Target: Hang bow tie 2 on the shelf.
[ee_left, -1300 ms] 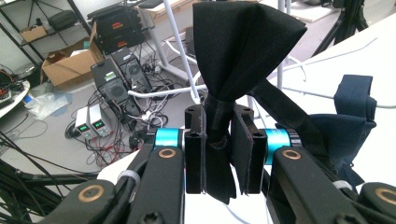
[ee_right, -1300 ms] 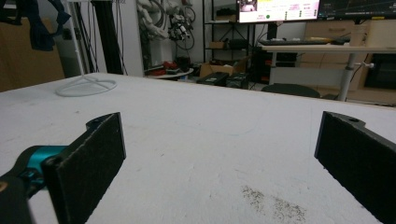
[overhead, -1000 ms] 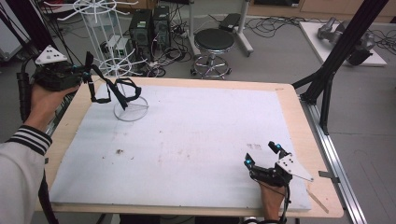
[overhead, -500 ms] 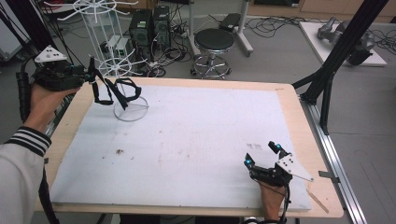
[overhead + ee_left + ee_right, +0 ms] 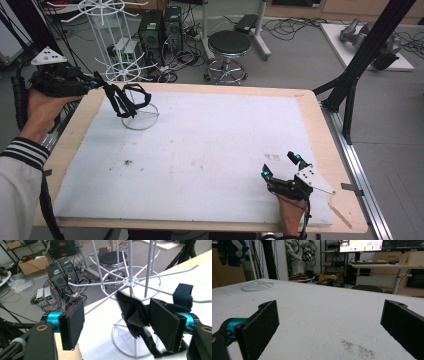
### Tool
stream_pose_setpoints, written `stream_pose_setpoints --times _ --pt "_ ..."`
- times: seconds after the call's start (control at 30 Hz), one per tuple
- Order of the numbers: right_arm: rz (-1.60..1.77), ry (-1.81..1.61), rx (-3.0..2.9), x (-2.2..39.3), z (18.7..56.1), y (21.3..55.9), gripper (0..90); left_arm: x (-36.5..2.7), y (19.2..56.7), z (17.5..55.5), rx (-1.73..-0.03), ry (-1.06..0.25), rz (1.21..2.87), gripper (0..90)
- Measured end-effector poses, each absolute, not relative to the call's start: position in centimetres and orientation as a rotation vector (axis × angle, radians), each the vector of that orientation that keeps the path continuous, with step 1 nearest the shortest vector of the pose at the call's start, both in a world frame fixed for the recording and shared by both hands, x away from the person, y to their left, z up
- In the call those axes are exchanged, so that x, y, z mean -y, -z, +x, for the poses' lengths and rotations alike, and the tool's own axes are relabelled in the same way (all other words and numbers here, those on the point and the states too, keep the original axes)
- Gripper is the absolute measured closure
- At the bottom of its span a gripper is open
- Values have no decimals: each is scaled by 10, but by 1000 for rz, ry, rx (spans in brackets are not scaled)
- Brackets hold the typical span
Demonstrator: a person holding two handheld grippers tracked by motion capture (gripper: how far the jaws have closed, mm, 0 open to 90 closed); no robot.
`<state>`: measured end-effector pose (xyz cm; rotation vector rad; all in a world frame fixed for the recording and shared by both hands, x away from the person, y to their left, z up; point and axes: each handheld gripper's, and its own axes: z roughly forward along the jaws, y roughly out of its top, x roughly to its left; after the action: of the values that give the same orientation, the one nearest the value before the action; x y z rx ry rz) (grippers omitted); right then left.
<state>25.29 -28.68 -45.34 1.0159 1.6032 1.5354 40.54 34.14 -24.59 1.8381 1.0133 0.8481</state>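
Observation:
A white wire rack [image 5: 142, 120] stands on the table's far left corner, its arms spreading close ahead in the left gripper view [image 5: 130, 280]. A black fabric strap [image 5: 134, 97] hangs from one of its lower arms. My left gripper [image 5: 107, 92] is level with the strap, and its jaws have just been opening. In its own view the left gripper [image 5: 117, 308] stands open; the strap [image 5: 132, 315] droops between the pads, against the right-hand one, with another loop over a wire arm. My right gripper [image 5: 280, 166] rests open near the front right edge, nothing between the jaws of the right gripper [image 5: 329, 312].
The white mat [image 5: 215, 150] covers the wooden table [image 5: 320, 130] and carries a few dark specks [image 5: 357, 350]. Beyond the far edge are a black stool [image 5: 229, 45], computer boxes [image 5: 160, 30] and cables on the floor. A black frame leg [image 5: 350, 90] rises at the right.
The left gripper's jaws have spread apart and no longer pinch the black strap, which stays hanging on the rack. Neither hand has shifted.

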Motion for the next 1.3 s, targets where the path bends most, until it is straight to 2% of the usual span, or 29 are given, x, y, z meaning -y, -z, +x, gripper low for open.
stream_pose_setpoints --times 0.13,0.33,0.6,0.87,1.3 --pt "1018 -1539 -1604 287 253 453 11 -341 245 403 -1006 -814 1846 195" --pt "1004 -1539 -1608 287 253 453 11 -340 244 394 -965 -766 1827 140" --pt "1011 -1539 -1610 287 253 454 11 -336 254 364 -867 -723 1744 123" --pt "1005 -1537 -1602 287 253 454 10 -328 298 323 -780 -687 1680 123" --pt "1007 -1538 -1601 287 253 454 11 -313 379 288 -753 -687 1579 123"
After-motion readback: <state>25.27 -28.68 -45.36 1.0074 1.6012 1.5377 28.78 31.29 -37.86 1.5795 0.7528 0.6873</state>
